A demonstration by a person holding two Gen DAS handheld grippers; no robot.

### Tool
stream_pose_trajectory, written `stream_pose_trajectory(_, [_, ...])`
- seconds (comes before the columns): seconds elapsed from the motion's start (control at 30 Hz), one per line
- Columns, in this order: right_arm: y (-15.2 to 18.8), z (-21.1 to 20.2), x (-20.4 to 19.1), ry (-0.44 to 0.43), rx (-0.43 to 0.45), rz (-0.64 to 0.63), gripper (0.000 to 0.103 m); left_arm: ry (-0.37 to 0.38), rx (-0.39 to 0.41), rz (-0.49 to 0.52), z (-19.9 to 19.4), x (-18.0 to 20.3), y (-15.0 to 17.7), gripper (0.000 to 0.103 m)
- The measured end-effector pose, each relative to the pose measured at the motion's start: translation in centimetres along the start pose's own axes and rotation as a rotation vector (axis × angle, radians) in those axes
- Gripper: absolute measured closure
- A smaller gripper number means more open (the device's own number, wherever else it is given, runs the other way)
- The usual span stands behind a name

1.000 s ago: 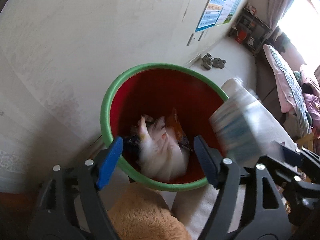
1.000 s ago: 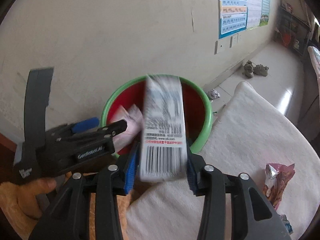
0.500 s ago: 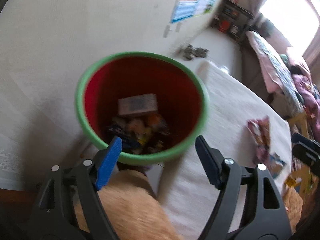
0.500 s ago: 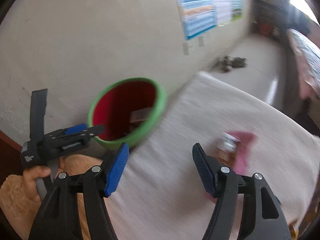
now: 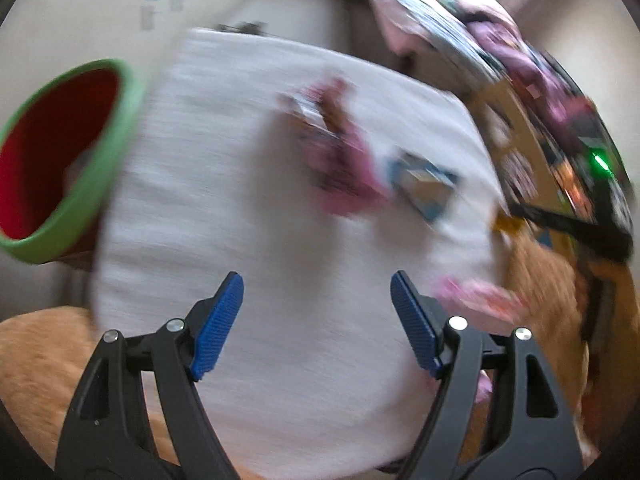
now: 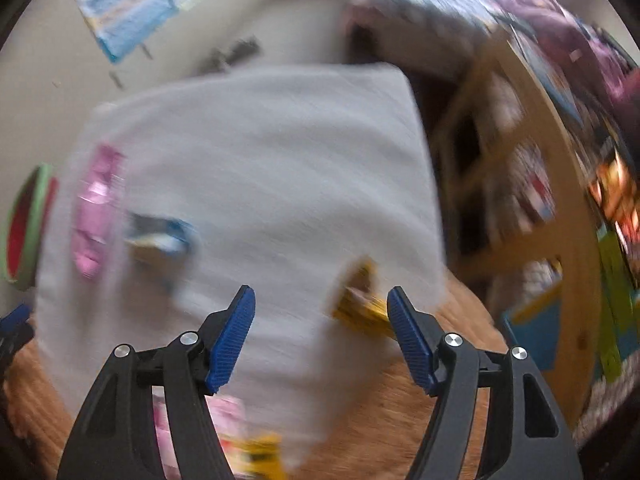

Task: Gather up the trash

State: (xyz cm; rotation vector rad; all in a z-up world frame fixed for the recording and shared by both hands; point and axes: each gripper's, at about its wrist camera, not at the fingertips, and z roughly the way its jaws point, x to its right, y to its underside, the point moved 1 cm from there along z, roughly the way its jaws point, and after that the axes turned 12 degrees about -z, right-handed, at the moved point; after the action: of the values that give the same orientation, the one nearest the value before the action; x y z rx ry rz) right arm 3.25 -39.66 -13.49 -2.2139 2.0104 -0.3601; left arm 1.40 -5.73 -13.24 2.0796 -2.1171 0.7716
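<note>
Wrappers lie scattered on the white cloth [image 5: 256, 208], which covers what may be a desk or a bed; blur keeps me from telling which. In the left wrist view a pink wrapper [image 5: 340, 152] sits at centre frame with a blue-and-tan packet [image 5: 424, 188] just beside it on the right, and another pink scrap [image 5: 476, 296] lies at lower right near the cloth's edge. The right wrist view shows a yellow wrapper [image 6: 360, 304] at the cloth's lower right edge, close to the right claw [image 6: 320, 336]. The green-rimmed red bin [image 5: 92, 184] stands at the left of the frame.

Both the left claw [image 5: 316, 324] and the right claw gape wide, holding nothing.

These look like thin foil or plastic snack bags: very light, crinkly, likely slippery and easily crushed. Pinching a raised fold or crimped end seam seems safest, since a flat face may slide out and the cloth beneath could bunch.
</note>
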Motion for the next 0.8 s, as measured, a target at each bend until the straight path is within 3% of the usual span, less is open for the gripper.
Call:
stream_pose_trajectory(0.23, [0.9, 2.4, 0.7, -0.027, -0.078, 0.014, 0.04, 0.104, -0.15, 0.176, 2.8, 6.8, 3.2, 0.029])
stream_pose_trajectory(0.33, [1.1, 3.3, 0.5, -0.065, -0.099, 0.015, 0.064, 0.116, -0.219, 0.214, 4.2, 8.6, 4.5, 0.028])
stream_pose_trajectory(0.4, [1.2, 3.2, 0.5, -0.102, -0.079, 0.032, 0.089, 0.105, -0.253, 0.237, 5.1, 9.3, 5.4, 0.028])
stream_pose_trajectory(0.57, [1.4, 1.2, 0.4, -0.19, 0.044, 0.086, 0.1, 0.064, -0.316, 0.24, 7.1, 9.8, 6.2, 0.03])
stream_pose_trajectory(0.73, [1.2, 0.3, -1.1, -0.252, 0.091, 0.094, 0.1, 0.039, -0.357, 0.192, 8.2, 8.6, 6.1, 0.062])
stream_pose_trajectory(0.8, [0.8, 0.5, -1.6, -0.266, 0.09, 0.082, 0.1, 0.032, -0.361, 0.177, 8.3, 8.0, 5.9, 0.07])
